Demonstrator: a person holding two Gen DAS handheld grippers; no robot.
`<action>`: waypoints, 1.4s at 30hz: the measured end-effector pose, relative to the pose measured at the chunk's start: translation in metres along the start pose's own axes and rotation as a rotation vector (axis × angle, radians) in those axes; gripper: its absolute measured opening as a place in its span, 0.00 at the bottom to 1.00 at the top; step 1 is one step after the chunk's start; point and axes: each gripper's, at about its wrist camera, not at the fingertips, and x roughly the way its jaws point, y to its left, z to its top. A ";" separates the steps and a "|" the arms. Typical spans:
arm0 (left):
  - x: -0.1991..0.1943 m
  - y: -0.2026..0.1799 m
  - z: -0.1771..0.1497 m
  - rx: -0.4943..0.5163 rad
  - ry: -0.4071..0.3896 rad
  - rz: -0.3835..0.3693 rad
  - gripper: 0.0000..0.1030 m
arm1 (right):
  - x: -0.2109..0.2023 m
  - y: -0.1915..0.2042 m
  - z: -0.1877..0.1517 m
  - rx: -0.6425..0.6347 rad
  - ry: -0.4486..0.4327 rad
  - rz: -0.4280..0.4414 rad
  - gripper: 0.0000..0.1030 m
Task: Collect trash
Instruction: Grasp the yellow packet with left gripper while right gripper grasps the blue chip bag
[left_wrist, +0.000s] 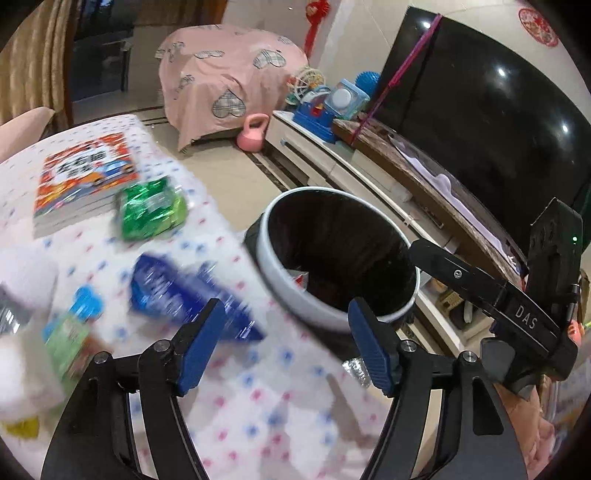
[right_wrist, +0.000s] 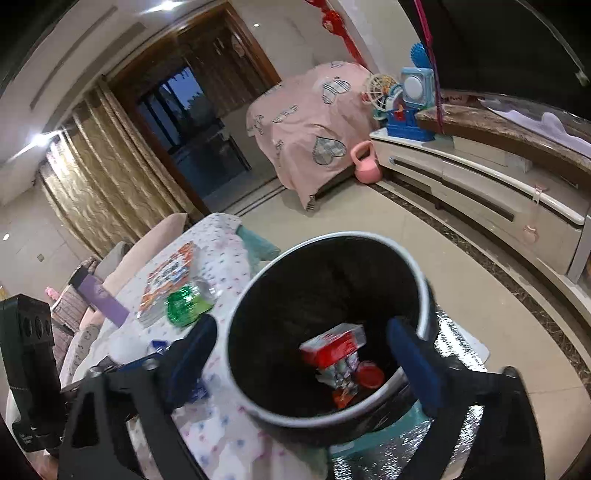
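Beside the bench (left_wrist: 258, 406) with its white dotted cloth, at its 3 o'clock edge, a round white-rimmed bin lined with a black bag (left_wrist: 332, 314) is seen. At the bin's bottom, a red and white carton (right_wrist: 332, 345) and a red round lid (right_wrist: 369, 374) are visible among other wrappers. Above the bin mouth the right gripper (right_wrist: 306, 354) is held with its blue pads spread wide and nothing between them. Over the cloth the left gripper (left_wrist: 286, 347) is held apart and empty. At its 11 o'clock a blurred blue crinkled wrapper (left_wrist: 177, 291) is lying; further off, a green foil packet (left_wrist: 151, 210) is resting against a stack of colourful books (left_wrist: 85, 177).
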 end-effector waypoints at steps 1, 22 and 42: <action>-0.007 0.004 -0.006 -0.002 -0.007 0.003 0.69 | -0.002 0.005 -0.004 -0.005 0.001 0.001 0.96; -0.111 0.105 -0.093 -0.207 -0.123 0.125 0.70 | -0.002 0.095 -0.079 -0.113 0.084 0.101 0.98; -0.130 0.173 -0.113 -0.326 -0.117 0.258 0.70 | 0.031 0.139 -0.080 -0.312 0.114 0.105 0.98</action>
